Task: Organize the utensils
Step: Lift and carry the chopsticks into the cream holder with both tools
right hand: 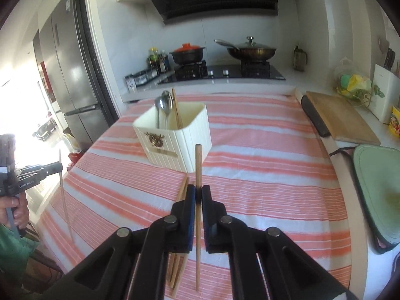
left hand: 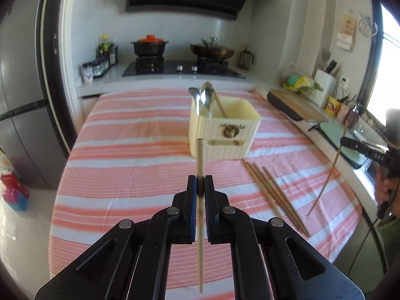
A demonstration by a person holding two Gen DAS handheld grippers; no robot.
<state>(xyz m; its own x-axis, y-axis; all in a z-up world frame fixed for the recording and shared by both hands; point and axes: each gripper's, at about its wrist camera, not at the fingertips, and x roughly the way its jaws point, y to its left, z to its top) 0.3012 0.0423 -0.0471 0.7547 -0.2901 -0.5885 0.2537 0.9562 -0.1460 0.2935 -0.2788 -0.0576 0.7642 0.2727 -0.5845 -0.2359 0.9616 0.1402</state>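
My left gripper (left hand: 200, 178) is shut on a pale wooden chopstick (left hand: 200, 160), held upright above the striped cloth. My right gripper (right hand: 198, 188) is shut on a browner chopstick (right hand: 198, 165), also upright. Beyond both stands a cream utensil holder (left hand: 222, 135) (right hand: 175, 137) with two metal spoons (left hand: 206, 95) (right hand: 166, 102) and one chopstick leaning inside. Several loose chopsticks (left hand: 272, 195) (right hand: 181, 192) lie on the cloth in front of the holder. Each view shows the other gripper at its edge, right gripper (left hand: 343, 141) and left gripper (right hand: 60, 167), with its stick hanging down.
The table wears a pink and white striped cloth (left hand: 130, 150) (right hand: 262, 150). A wooden cutting board (right hand: 340, 120) and a green board (right hand: 377, 190) lie on the counter at the right. A stove with a black pot (left hand: 149, 46) and a wok (right hand: 251, 51) stands behind. A fridge (right hand: 72, 75) is at left.
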